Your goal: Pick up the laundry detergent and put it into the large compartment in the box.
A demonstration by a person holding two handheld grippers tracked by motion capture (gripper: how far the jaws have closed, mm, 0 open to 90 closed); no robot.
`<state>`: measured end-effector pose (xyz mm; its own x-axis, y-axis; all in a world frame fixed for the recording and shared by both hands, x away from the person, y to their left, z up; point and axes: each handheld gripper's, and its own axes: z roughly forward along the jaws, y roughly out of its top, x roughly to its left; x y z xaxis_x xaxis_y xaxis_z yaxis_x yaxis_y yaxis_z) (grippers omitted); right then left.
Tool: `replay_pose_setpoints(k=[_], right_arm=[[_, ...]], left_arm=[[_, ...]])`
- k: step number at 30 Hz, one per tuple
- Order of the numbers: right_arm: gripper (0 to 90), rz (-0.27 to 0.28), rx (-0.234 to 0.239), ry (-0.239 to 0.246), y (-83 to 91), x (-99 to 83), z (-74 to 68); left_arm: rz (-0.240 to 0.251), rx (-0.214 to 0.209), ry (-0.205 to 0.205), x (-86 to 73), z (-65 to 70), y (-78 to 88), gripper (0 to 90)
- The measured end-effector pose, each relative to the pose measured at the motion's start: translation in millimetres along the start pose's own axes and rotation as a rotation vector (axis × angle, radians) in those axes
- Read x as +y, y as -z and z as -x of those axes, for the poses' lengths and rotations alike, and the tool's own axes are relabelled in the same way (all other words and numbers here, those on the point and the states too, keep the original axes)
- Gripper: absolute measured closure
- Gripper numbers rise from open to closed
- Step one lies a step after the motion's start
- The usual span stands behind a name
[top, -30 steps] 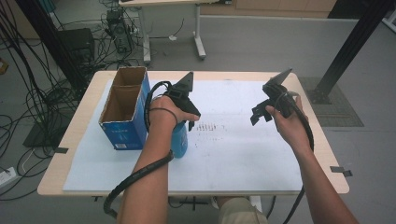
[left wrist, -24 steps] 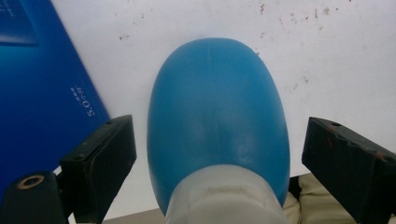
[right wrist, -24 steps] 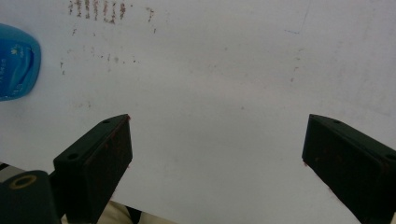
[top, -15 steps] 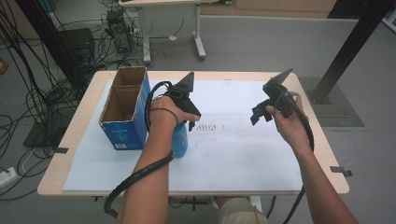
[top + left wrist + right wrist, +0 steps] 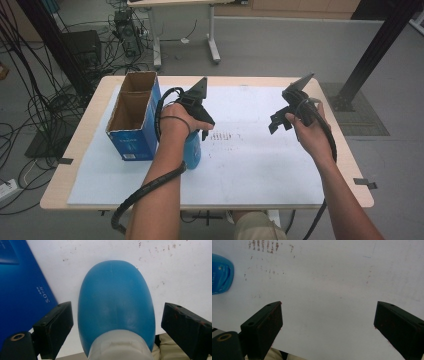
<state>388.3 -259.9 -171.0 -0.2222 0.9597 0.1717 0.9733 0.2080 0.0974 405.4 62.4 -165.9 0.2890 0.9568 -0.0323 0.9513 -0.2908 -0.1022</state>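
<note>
Beside the box (image 5: pixel 133 117), left gripper (image 5: pixel 115 320) gapes around the bottle (image 5: pixel 116 305); right gripper (image 5: pixel 328 322) open over bare sheet (image 5: pixel 260 165).

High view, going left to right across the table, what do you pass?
Blue cardboard box → left tongs above the blue bottle → brown specks on the white sheet → right tongs.
</note>
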Motion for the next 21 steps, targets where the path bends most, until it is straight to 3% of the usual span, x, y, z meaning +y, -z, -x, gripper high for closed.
replay_pose_setpoints(k=[21], right_arm=[[8.4,0.001,-0.001,0.003,-0.3,0.1,-0.5]], left_arm=[[-0.002,-0.001,-0.004,-0.1,-0.9,-2.4,12.7]])
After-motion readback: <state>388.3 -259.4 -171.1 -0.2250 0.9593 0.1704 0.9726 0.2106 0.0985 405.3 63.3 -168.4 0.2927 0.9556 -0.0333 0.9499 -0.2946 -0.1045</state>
